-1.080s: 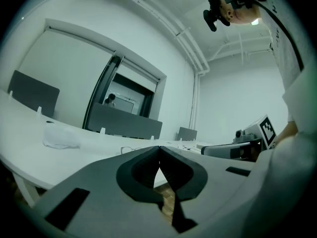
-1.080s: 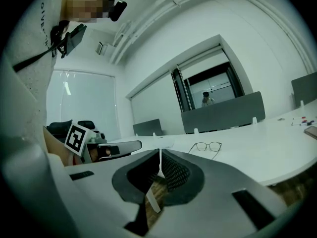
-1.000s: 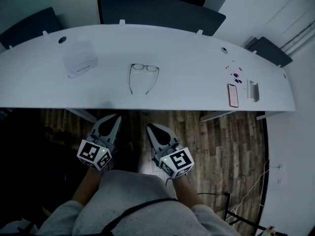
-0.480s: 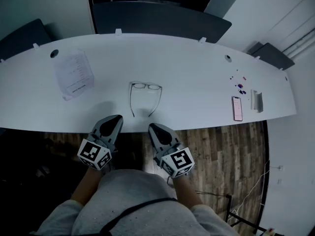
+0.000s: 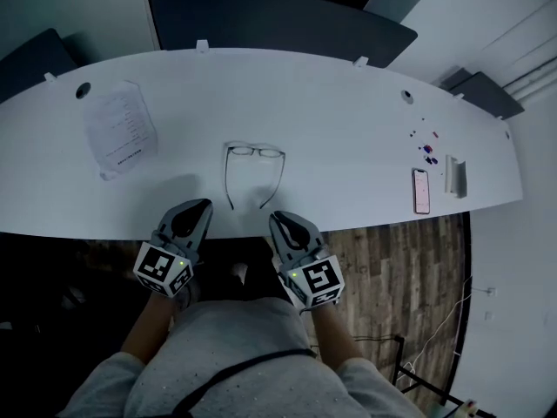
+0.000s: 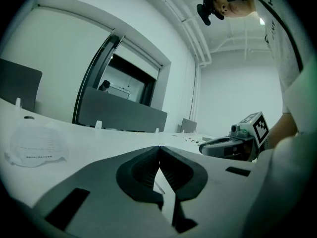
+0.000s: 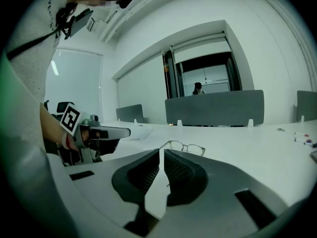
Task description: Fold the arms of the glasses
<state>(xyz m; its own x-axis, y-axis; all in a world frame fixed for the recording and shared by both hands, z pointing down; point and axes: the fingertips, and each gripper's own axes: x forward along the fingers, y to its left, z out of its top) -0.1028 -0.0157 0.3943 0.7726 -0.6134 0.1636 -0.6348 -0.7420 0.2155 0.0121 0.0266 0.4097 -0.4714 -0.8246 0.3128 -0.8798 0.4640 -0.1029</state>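
A pair of thin-framed glasses (image 5: 254, 172) lies on the white desk (image 5: 348, 138), lenses at the far side, both arms spread open and pointing toward the near edge. In the right gripper view the glasses (image 7: 185, 147) show just beyond the jaws. My left gripper (image 5: 197, 209) sits at the desk's near edge, left of the glasses' arm tips, shut with nothing in it. Just right of those arm tips, my right gripper (image 5: 278, 221) is likewise shut and empty. In the left gripper view the left gripper (image 6: 159, 148) shows closed jaws, with the right gripper (image 6: 233, 145) off to the side.
A printed sheet of paper (image 5: 119, 127) lies at the desk's left. At the right lie a phone (image 5: 421, 190), a white holder (image 5: 455, 175) and some small coloured bits (image 5: 426, 151). Dark partition panels (image 5: 278, 20) stand behind the desk. Wooden floor (image 5: 409, 268) shows below the edge.
Both grippers have moved forward from over the floor up to the desk's near edge, closing in on the glasses. Their jaws stayed shut.
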